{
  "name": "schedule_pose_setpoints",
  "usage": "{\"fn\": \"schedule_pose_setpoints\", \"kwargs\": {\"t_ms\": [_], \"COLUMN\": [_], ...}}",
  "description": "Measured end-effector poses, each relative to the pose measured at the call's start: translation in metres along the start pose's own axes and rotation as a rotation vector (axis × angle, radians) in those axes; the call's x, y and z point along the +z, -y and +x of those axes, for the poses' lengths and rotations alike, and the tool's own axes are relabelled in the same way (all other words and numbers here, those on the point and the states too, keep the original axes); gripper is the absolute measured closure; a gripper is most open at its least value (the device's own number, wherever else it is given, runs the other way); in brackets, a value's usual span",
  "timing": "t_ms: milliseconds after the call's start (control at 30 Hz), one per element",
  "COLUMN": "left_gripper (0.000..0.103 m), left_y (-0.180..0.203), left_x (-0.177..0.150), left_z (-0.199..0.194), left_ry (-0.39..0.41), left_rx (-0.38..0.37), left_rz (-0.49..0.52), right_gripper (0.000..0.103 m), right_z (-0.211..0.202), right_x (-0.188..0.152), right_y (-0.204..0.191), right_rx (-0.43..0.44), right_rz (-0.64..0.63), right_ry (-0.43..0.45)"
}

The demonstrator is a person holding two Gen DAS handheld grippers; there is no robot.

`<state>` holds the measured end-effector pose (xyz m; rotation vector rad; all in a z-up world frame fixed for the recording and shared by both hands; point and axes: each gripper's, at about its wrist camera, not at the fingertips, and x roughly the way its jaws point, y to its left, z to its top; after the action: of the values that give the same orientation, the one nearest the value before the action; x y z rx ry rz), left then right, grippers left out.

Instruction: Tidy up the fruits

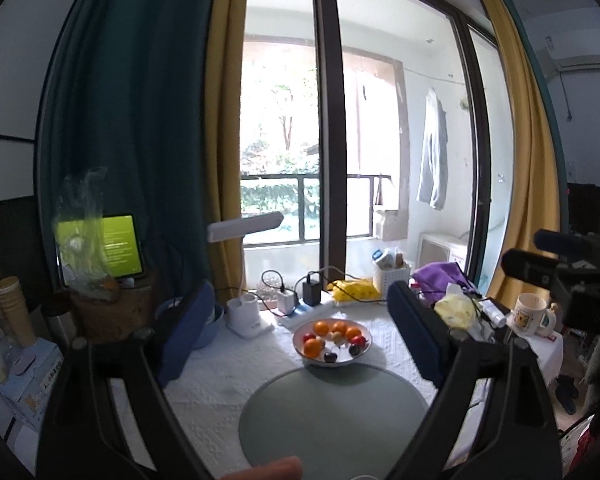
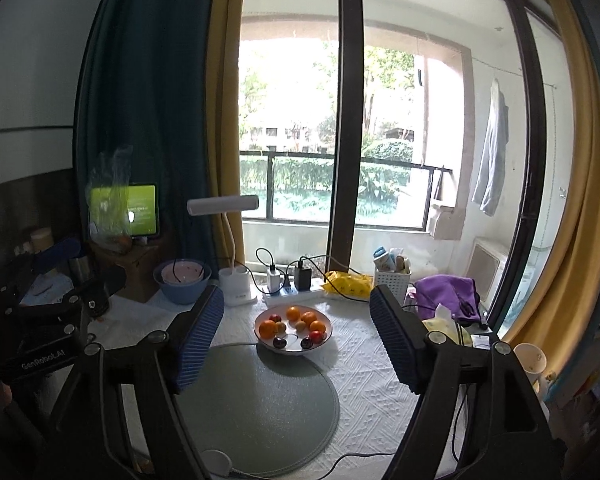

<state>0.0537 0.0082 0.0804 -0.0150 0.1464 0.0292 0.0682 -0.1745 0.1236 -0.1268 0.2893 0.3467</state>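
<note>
— Starting at the left edge, what are you seeing?

— Sitting on the left side are a stack of paper cups [image 1: 14, 308] and a tablet [image 1: 118, 246] glowing green behind a crumpled plastic bag [image 1: 82, 216]. A blue bowl [image 2: 182, 286] is sitting near them with a pink bowl [image 2: 182, 272] nested inside it.

— And the left gripper [image 1: 296, 320]?

— It is hanging above the table [image 1: 220, 376] with its blue pads [image 1: 184, 336] standing wide apart and nothing between them.

— Where is the fruit lying?

— It is lying in a white bowl [image 1: 332, 362] near the middle of the table, touching the far edge of a round grey-green mat [image 1: 332, 412]. Oranges [image 1: 322, 327] are resting towards the back and left of the bowl, and dark plums [image 1: 330, 357] are sitting at the near rim.

— Anything behind it?

— A white desk lamp [image 2: 236, 280] is standing just left of a power strip [image 2: 296, 294] with chargers plugged in, and a yellow packet [image 2: 348, 284] is lying beside that.

— And the right gripper [image 2: 296, 336]?

— Its jaws are also spread wide, holding nothing, with the bowl showing between them further off.

— Further right?

— A white basket [image 2: 392, 280] is standing by the window, purple cloth [image 2: 446, 290] is bunched next to it, and a mug [image 1: 530, 314] is sitting at the table's right edge.
</note>
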Motion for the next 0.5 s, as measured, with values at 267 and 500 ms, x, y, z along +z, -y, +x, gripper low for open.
{"fn": "schedule_pose_setpoints", "kwargs": {"t_ms": [267,500], "left_gripper": [0.013,0.013], "left_y": [0.001,0.002], "left_x": [-0.004,-0.003], "left_z": [-0.012,-0.014], "left_ry": [0.016,0.013], "left_rx": [-0.028,-0.032], "left_rz": [-0.009,-0.021], "right_gripper": [0.024,0.024], "right_z": [-0.008,-0.007], "right_x": [-0.003,-0.006], "right_y": [0.008,0.008], "right_rx": [-0.007,-0.008], "right_rz": [0.022,0.019], "right_ry": [0.027,0.023]}}
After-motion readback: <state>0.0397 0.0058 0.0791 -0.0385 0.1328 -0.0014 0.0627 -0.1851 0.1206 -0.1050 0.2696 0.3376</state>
